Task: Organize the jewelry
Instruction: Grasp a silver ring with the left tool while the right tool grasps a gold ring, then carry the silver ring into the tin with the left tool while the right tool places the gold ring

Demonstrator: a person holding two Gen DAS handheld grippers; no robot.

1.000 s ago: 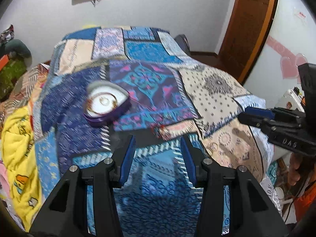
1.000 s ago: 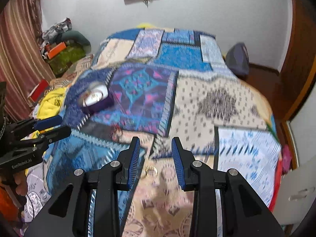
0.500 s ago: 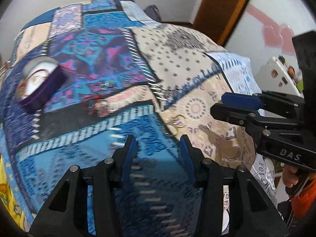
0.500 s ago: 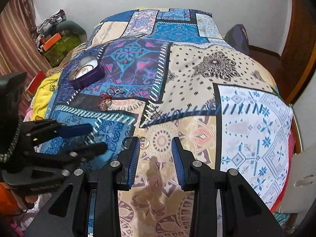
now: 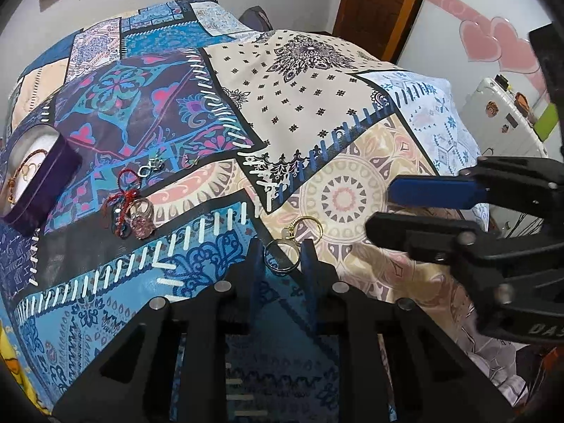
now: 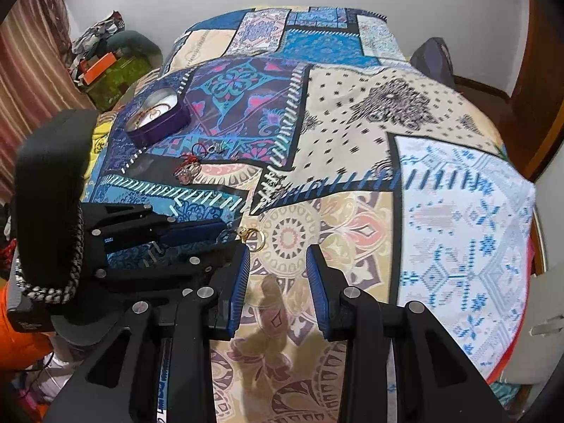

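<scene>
Silver ring [image 5: 281,256] lying flat on bedspread [image 5: 310,98], gold ring [image 5: 307,230] just beyond; purple jewelry box [image 5: 38,176] sitting open far left.

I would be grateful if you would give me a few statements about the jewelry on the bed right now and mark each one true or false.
1. The left tongs straddle a silver ring lying on the quilt. True.
2. The right tongs grip the gold ring. False: they are open and empty, and the ring lies on the quilt ahead of them.
3. The purple box is closed. False: it is open, with jewelry inside.
4. A red cord bracelet lies on the quilt outside the box. True.
</scene>
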